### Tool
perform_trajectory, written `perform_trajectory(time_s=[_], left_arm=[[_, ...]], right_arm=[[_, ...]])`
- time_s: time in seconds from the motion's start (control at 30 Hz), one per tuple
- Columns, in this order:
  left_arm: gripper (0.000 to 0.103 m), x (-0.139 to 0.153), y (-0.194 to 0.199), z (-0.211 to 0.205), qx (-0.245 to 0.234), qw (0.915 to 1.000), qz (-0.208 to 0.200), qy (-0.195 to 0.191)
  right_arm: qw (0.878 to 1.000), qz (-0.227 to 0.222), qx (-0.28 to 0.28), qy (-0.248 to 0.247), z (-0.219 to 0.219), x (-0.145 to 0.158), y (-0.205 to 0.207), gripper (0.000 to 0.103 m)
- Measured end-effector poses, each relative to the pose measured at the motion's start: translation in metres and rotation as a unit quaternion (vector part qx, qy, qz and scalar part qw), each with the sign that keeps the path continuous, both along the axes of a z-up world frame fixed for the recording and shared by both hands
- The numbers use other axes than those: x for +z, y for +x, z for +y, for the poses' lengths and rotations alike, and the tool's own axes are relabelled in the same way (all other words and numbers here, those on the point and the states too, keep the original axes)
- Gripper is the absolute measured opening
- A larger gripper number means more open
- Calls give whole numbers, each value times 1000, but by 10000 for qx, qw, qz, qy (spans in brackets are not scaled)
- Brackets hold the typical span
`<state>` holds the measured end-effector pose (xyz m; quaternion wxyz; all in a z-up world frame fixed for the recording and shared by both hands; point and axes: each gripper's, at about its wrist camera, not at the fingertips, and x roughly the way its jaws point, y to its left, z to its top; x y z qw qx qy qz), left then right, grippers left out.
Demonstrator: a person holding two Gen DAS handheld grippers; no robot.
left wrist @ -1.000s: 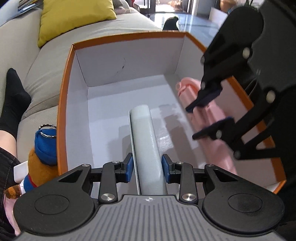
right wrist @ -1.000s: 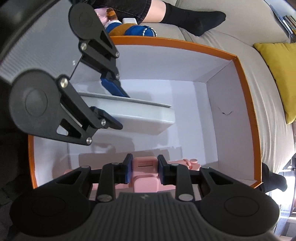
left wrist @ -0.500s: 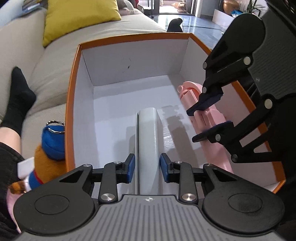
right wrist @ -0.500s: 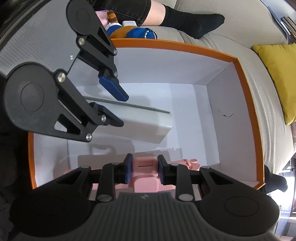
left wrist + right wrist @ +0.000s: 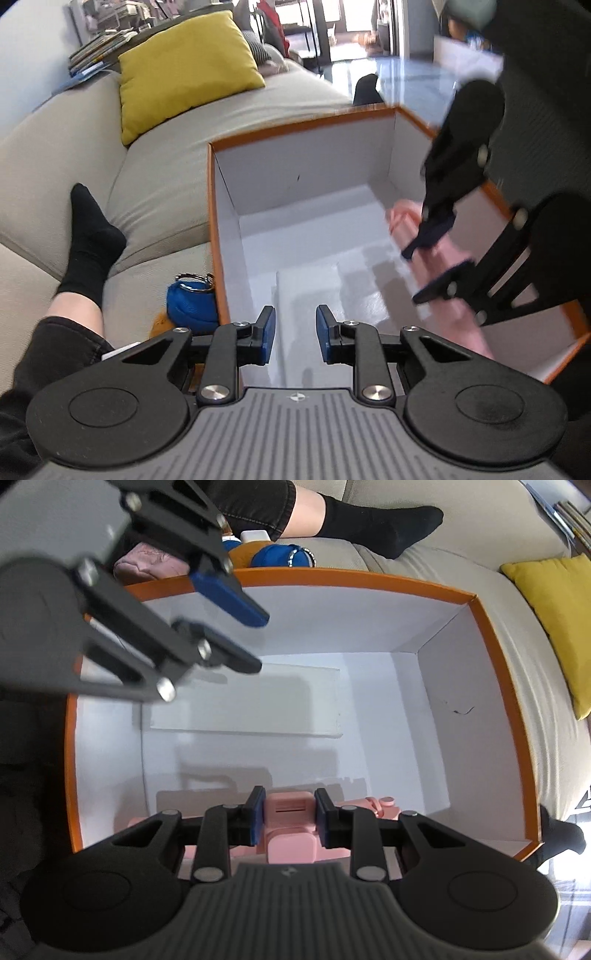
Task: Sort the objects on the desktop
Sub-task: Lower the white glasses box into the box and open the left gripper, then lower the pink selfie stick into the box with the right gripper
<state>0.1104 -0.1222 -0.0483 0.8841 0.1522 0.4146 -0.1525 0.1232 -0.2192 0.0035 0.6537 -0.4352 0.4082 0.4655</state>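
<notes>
Two things already lie in the orange-rimmed box [image 5: 212,221], which sits on the sofa [image 5: 166,177], presumably as the bin for the sorting. From the left wrist, the left gripper [image 5: 294,334] hangs above the near end of the box with nothing between its blue pads; its jaws are closing on air. Below it the pale grey case [image 5: 310,291] lies flat on the box floor, laid lengthways so it leaves room beside it. A blue plush toy [image 5: 190,302] waits outside the wall, not yet sorted.

From the right wrist, the right gripper [image 5: 289,821] is clamped on the pink device [image 5: 290,829], down low by the near wall, parallel to the grey case. Whether it rests on the floor I cannot quite tell.
</notes>
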Motion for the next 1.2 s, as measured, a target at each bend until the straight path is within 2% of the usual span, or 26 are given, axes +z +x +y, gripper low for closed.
perform_trajectory(time_s=[0.1,0.23,0.37,0.57,0.73,1.0,1.13,1.2], left_arm=[[28,16,-4,15,12,9995,-87,-308],[28,35,-4,39,254,9974,-204,-648],[28,34,6,59,431,9948,116,-914],[27,21,16,70,466,9917,444,-1116],[27,16,19,77,451,9894,553,-1264],[25,11,18,80,435,9866,660,-1429],[25,9,18,83,462,9857,670,-1476],[25,11,17,83,460,9855,653,-1495]], right_arm=[[10000,50,24,47,0,-6,0,30],[9997,32,61,244,11,-17,6,30],[9990,28,170,410,24,-23,10,30],[9980,-12,382,499,41,-30,11,30],[9952,9,676,708,53,-26,4,30],[9949,51,652,770,66,-25,2,30],[9959,-179,650,599,65,-22,0,30],[9948,-371,680,663,61,-15,-1,30]])
